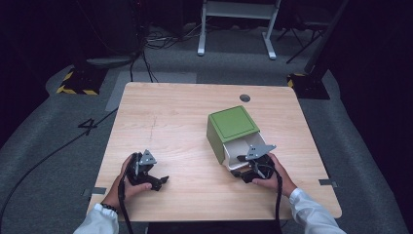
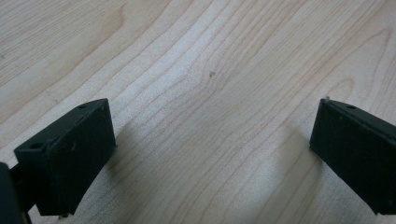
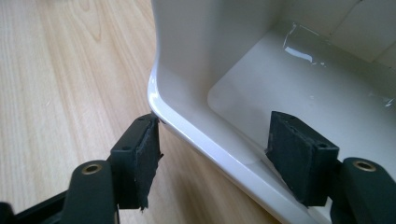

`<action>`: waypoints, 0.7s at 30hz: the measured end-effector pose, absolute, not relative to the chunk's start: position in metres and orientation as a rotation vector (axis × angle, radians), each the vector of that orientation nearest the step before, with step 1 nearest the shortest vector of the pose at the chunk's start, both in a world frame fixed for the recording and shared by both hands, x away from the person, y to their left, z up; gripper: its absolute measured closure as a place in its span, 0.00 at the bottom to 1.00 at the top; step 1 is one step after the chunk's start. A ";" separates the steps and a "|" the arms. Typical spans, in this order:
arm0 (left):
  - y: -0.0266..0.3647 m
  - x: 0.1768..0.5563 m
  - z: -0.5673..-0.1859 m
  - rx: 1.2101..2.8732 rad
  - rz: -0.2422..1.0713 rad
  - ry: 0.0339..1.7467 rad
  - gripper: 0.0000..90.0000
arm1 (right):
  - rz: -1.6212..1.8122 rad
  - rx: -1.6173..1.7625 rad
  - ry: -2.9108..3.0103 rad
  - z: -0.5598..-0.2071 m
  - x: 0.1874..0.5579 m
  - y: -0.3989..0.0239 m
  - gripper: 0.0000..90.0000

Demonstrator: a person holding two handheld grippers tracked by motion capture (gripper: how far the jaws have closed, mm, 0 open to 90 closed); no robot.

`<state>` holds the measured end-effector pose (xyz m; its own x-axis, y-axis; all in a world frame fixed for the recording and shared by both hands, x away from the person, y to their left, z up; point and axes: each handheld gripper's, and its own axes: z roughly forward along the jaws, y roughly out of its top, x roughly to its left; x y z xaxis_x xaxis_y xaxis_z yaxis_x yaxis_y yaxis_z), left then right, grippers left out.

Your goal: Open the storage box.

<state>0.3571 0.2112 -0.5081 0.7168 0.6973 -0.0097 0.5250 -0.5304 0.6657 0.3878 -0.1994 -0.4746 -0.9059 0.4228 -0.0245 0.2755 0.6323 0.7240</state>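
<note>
Slippage is the main risk here. On the wooden surface (image 1: 185, 122) stands a green box (image 1: 233, 127) with a white drawer (image 1: 234, 156) drawn partway out of its near face, toward the person. The right tongs (image 3: 212, 154) are spread open and straddle the drawer's front wall, one jaw outside it and touching the rim near the corner, the other inside the glossy, seemingly empty tray; nothing is clamped yet. Because the wall is smooth and rounded at its lip, a closing pinch so near the corner could, I judge, slide off or twist the drawer rather than move it straight. Pushing or pulling could also drag the whole box across the surface, since nothing braces it: the left tongs (image 1: 155, 179) rest well away from the box on its left, jaws wide apart over bare wood, holding nothing. A skewed drawer may jam in its housing.
</note>
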 end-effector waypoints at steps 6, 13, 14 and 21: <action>0.211 0.357 -0.508 2.260 0.340 0.923 0.00 | 1.135 0.557 2.677 -0.475 0.379 -0.206 0.41; 0.211 0.357 -0.508 2.260 0.341 0.924 0.00 | 1.142 0.551 2.681 -0.476 0.369 -0.212 0.43; 0.211 0.357 -0.508 2.260 0.340 0.923 0.00 | 1.147 0.547 2.682 -0.476 0.369 -0.212 0.43; 0.211 0.357 -0.508 2.260 0.341 0.924 0.00 | 1.158 0.545 2.685 -0.476 0.362 -0.217 0.43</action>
<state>0.3570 0.2111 -0.5081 0.7161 0.6979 -0.0093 0.5249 -0.5297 0.6662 0.3623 -0.2168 -0.4760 -0.9193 0.3934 -0.0082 0.2641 0.6323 0.7283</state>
